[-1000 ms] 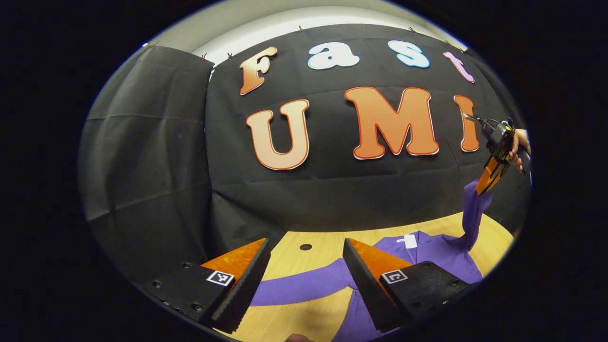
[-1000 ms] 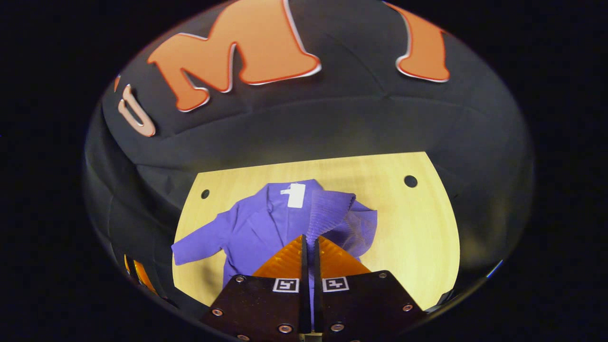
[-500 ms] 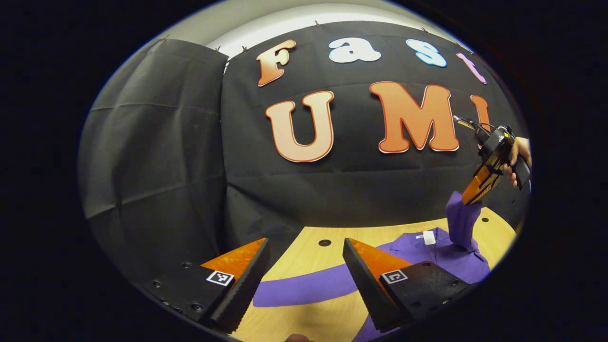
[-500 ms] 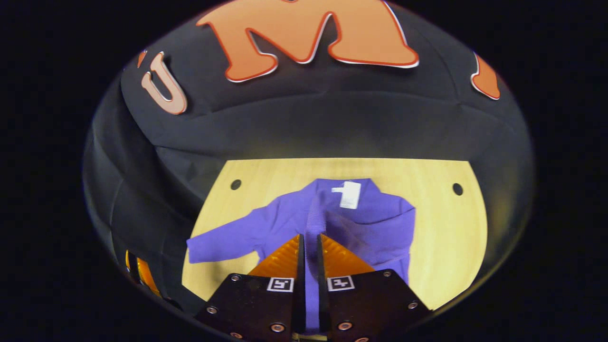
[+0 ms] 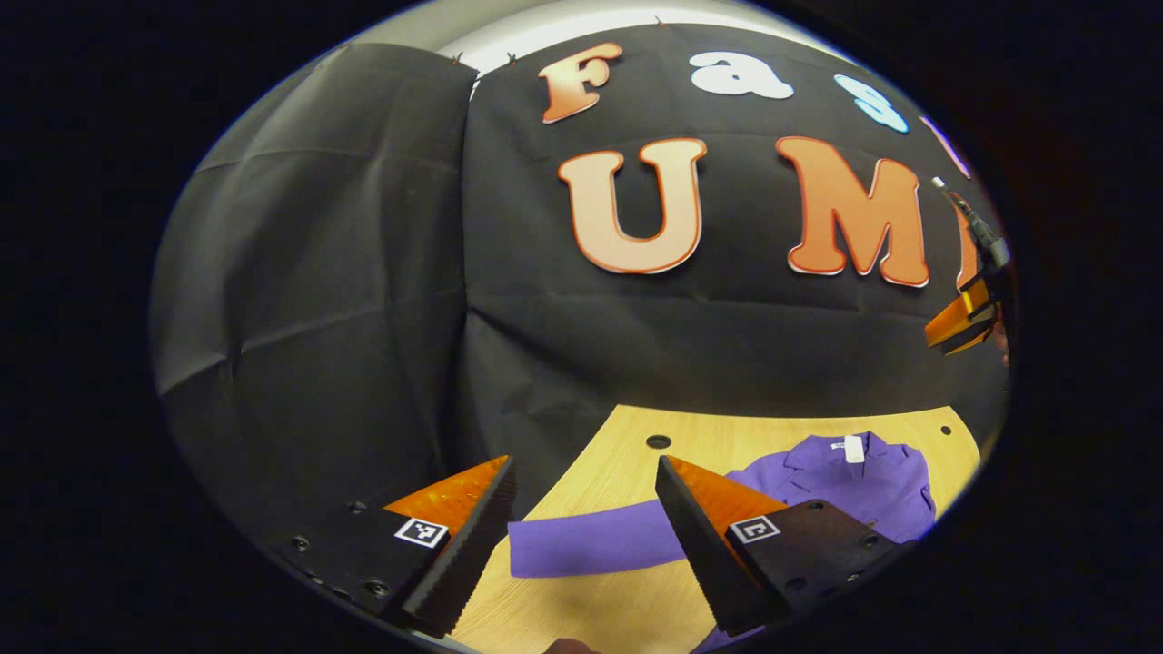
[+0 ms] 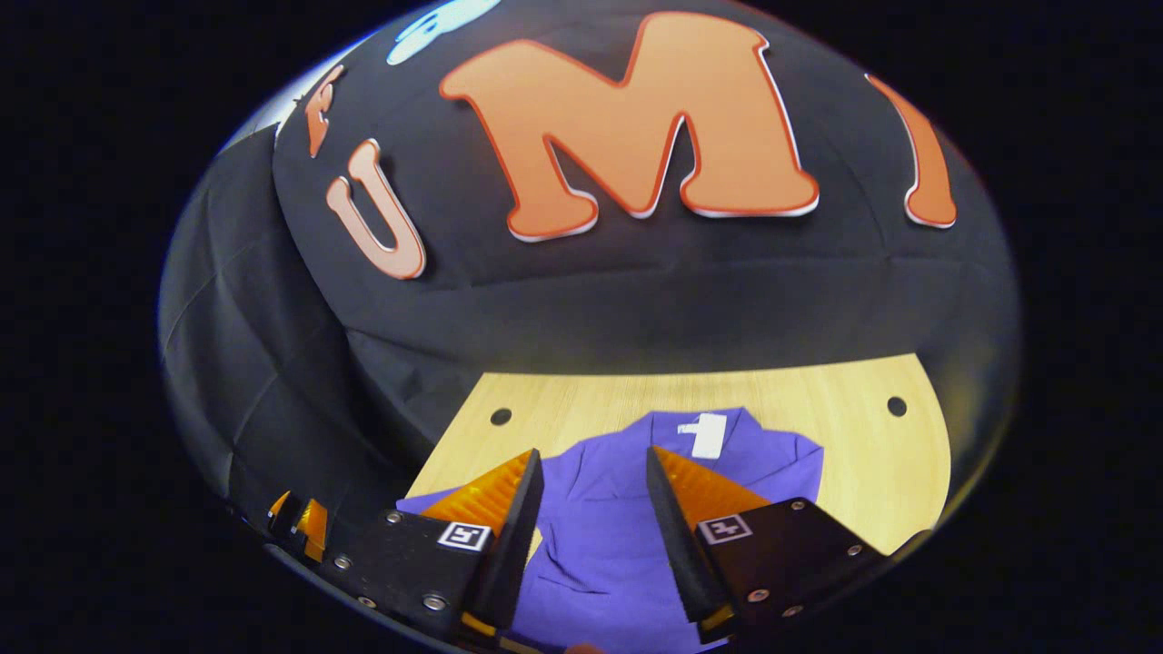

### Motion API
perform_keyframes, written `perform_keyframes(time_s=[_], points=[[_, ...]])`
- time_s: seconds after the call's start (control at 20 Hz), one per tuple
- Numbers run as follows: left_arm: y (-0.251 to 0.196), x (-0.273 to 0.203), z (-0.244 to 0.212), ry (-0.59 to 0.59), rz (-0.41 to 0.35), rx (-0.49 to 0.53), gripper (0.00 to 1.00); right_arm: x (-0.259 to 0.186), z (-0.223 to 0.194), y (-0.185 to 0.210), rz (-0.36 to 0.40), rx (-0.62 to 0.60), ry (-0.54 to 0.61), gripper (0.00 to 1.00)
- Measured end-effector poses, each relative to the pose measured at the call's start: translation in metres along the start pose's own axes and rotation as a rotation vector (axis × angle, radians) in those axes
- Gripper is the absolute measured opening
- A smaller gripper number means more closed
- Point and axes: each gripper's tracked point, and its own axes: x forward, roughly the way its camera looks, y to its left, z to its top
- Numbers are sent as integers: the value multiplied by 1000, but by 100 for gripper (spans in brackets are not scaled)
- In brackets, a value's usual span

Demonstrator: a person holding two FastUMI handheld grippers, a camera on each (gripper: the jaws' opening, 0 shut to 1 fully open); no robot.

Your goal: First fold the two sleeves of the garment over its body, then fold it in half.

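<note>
The left tool [image 5: 581,536] hangs released, jaws wide apart, just above the outstretched left sleeve [image 5: 591,548], which lies flat along the worktop [image 5: 627,436] toward its left edge. The right tool [image 6: 591,522] is also spread open with nothing in it, raised over the body of the purple garment [image 6: 600,536]; in the left gripper view it shows high at the right [image 5: 963,322]. The garment lies collar toward the far edge, white tag [image 6: 707,434] showing. No right sleeve sticks out over the right side, so that one looks already folded in.

The step in hand appears to be the left sleeve. To do it well, bring the left tool down near the cuff, pinch only the sleeve's fabric, lift little, and carry it straight across the chest so it lands flat, without dragging the body askew.
</note>
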Motion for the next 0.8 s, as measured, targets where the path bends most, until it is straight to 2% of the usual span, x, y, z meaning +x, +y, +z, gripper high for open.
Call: perform_keyframes(time_s=[0.1,0.2,0.3,0.65,0.7,0.8], points=[[17,18,-13,53,24,17,96,-18,10,-3,-18,-30,-72,81],[24,35,-27,119,13,25,97,-33,15,-11,-58,-67,-128,91],[24,49,-45,206,-22,21,97,-49,16,-22,-115,-100,-176,95],[6,87,-111,508,-108,-1,97,-105,13,-49,-253,-163,-315,95],[6,90,-119,550,-120,-3,98,-113,11,-53,-273,-166,-323,100],[3,100,-132,625,-137,-25,99,-125,5,-59,-296,-166,-337,100]])
